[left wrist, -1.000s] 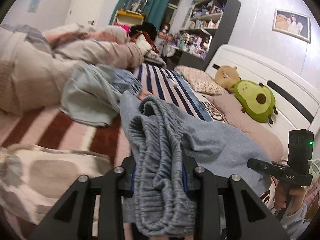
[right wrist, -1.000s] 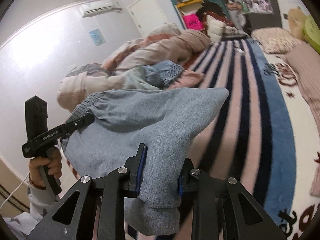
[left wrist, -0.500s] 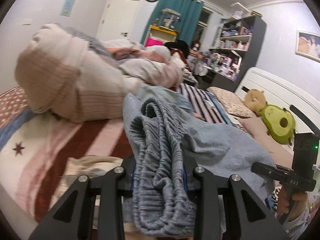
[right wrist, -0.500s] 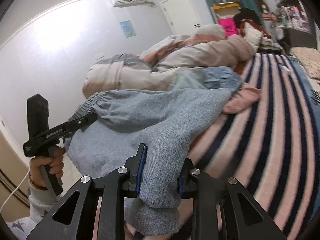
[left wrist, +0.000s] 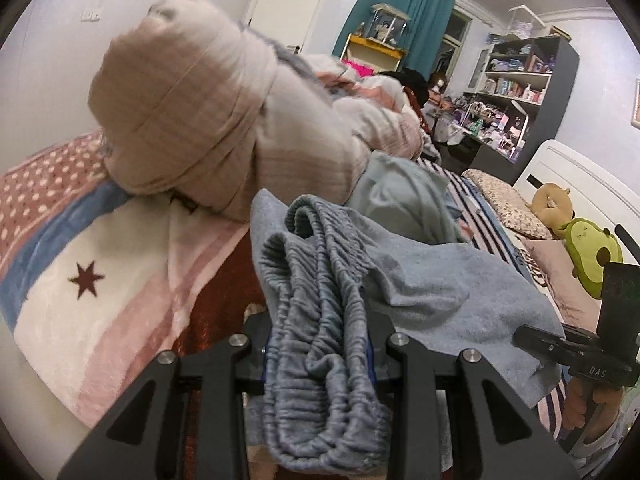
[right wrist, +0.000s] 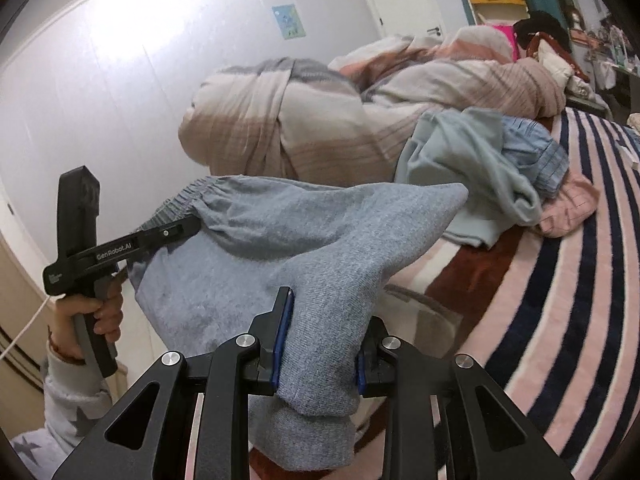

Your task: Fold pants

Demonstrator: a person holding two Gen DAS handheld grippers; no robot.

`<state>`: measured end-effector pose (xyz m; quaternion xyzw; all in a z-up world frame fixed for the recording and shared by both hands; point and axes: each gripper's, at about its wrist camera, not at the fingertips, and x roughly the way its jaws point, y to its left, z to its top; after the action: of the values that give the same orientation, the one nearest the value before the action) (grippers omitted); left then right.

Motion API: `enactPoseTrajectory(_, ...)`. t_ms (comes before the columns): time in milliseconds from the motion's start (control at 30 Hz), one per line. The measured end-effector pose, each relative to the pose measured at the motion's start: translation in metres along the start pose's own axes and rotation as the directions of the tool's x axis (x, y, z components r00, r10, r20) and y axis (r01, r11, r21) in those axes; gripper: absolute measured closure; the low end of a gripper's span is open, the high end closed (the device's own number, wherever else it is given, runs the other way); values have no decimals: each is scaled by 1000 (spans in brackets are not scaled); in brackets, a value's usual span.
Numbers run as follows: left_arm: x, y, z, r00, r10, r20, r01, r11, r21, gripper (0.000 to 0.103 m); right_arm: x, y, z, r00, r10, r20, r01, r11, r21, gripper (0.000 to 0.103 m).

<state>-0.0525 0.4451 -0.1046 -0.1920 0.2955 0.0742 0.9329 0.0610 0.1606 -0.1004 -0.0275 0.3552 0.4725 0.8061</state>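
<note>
The grey pants hang between both grippers above the bed. My left gripper is shut on the gathered elastic waistband. My right gripper is shut on a bunched fold of the pants, whose end hangs below the jaws. In the right wrist view the left gripper holds the waistband at the left. In the left wrist view the right gripper grips the fabric edge at the right.
A rolled beige striped duvet lies on the bed behind the pants. A light blue garment and a pink cloth lie beside it. The striped blanket covers the bed. Avocado plush sits by the headboard.
Both grippers have swung left with the pants held between them, toward the foot of the bed. The rolled duvet now fills the view behind. The grips have not changed.
</note>
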Motion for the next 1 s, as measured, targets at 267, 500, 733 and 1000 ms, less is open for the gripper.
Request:
enactPoseTrajectory(267,33,17,-20,997,11,-73,-13,1000,-19,74,23,-9,-13,998,-28,-50,28,1000,-7,83)
enactPoseTrajectory(500,34,16,-22,996,21,-82,-22,1000,-4,72,26,-7,-24,997,-47,-67,46,999,-18,81)
enactPoseTrajectory(733,33,16,-20,995,34,-92,-34,999,1,71,21,0,-26,997,-31,-68,30,999,-10,81)
enactPoseTrajectory(1000,32,13,-19,993,62,-102,-60,998,17,66,22,-5,-28,997,-23,-79,24,1000,10,77)
